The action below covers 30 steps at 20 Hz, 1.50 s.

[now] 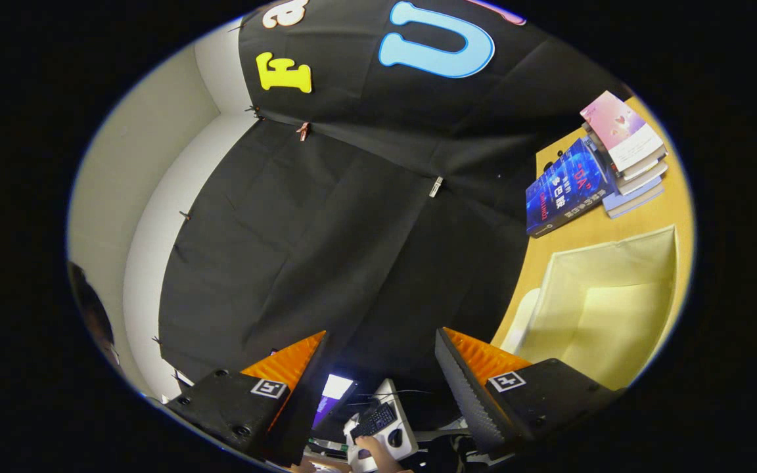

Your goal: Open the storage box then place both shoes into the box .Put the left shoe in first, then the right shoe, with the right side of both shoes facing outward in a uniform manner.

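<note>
Currently, stage: opening the box looks done or close to done, judging by how it lies; neither shoe is loaded
Gripper (382, 368): fingers spread apart, nothing between them, aimed at the black wall cloth rather than at any task thing
View tilt: camera is rolled hard, so the table (552, 253) stands off to the side of the fingers instead of under them
Box (605, 305): pale cream, on the yellow table, beside and beyond the right finger; its hollow inside shows and no shoe lies in it; a pale rounded edge at its near side may be the lid, I cannot tell
Books (625, 157): a stack on the table past the box, with one blue book (566, 187) leaning by it, apart from the box
Below the fingers: a hand (378, 453) at a keyboard (375, 420) and a lit screen (334, 392), no part of the job
Shoes: I cannot say where they are from this view
Next move: level the gripper, bring it round toward the table, find the left shoe first
What it calls for: a grip that lets the shoe go in with its right side facing out
Risk: picking the wrong shoe first, or clipping the box wall on the swing back
</note>
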Tool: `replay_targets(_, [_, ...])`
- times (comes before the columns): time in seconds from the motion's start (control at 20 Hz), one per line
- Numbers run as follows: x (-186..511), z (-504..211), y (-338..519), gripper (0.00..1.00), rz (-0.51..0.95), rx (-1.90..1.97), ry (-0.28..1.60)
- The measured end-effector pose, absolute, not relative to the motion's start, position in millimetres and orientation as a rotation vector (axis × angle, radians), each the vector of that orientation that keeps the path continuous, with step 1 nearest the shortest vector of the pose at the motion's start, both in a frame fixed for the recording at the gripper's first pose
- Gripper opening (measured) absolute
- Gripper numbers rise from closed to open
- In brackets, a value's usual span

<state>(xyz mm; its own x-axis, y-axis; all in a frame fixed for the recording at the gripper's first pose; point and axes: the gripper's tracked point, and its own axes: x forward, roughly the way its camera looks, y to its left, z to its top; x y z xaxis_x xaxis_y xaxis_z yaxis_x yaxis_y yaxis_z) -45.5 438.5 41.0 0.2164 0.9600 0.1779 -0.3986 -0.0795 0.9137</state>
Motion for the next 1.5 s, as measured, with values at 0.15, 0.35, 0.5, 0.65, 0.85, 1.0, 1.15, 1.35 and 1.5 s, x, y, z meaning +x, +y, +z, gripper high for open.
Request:
replay_targets(0.15, [-45,26,411,0.96,1.23,1.044,0.652])
replay_targets(0.35, [-40,4,368,0.96,1.128,0.968,0.624])
replay_targets(0.5, [-39,-21,327,0.97,1.034,0.86,0.61])
replay_targets(0.65, [-42,-47,284,0.97,0.929,0.787,0.619])
replay_targets(0.85, [-28,-86,222,0.97,0.732,0.705,0.64])
replay_targets(1.0, [-13,-130,185,0.97,0.583,0.657,0.684])
replay_targets(1.15, [-8,-196,149,0.97,0.443,0.514,0.777])
replay_targets(1.35, [-20,-272,122,0.92,0.335,0.336,0.917])
replay_targets(1.5, [-25,-306,123,0.81,0.298,0.28,0.98])
